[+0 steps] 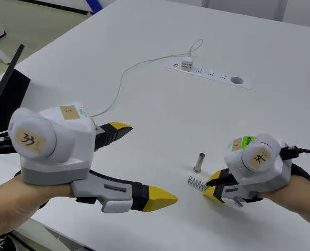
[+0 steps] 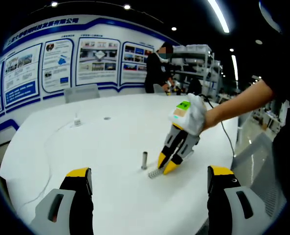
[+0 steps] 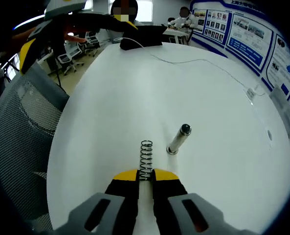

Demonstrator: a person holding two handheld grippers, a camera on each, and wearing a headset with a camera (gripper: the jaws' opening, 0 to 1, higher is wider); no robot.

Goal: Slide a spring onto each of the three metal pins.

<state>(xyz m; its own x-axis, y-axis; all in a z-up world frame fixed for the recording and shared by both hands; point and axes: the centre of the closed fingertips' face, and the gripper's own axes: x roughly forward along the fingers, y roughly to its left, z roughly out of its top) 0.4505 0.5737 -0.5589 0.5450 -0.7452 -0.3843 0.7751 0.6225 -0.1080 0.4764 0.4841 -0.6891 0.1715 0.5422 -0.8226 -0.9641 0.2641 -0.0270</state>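
1. At the near edge of the tabletop [image 1: 160, 115], toward its right corner: the right gripper [image 3: 145, 175], slanting down to the surface, jaws brought together and clamped on one end of the spring [image 3: 145, 156].
2. Rest of the spring straight out ahead of the yellow tips, low along the tabletop. Lying on it or held just above it: cannot tell.
3. Just beside the spring's free end, apart from it: one metal pin [image 3: 178, 139], upright on its base, shaft bare, a little farther from the near edge than the spring.
4. Over the near edge toward the left corner: the left gripper [image 1: 147, 162], raised off the tabletop, jaws wide apart, yellow tips aimed across at the pin and spring, well apart from both.
5. In the left gripper view, between its own two tips: the right gripper's nose down at the spring, the pin standing close on its left.
6. Farther on, toward the far edge: a power strip [image 1: 207, 73] set flush into the tabletop, a white plug [image 1: 187, 64] seated in it, a thin white cable [image 1: 124, 78] trailing from there toward the left edge.
7. At the left edge: a dark flat object [image 1: 8, 89], tilted up, kind unclear.
8. Beyond the tabletop: blue-and-white wall panels [image 2: 61, 63], a mesh chair [image 3: 22, 127] and shelving [image 2: 193, 63].
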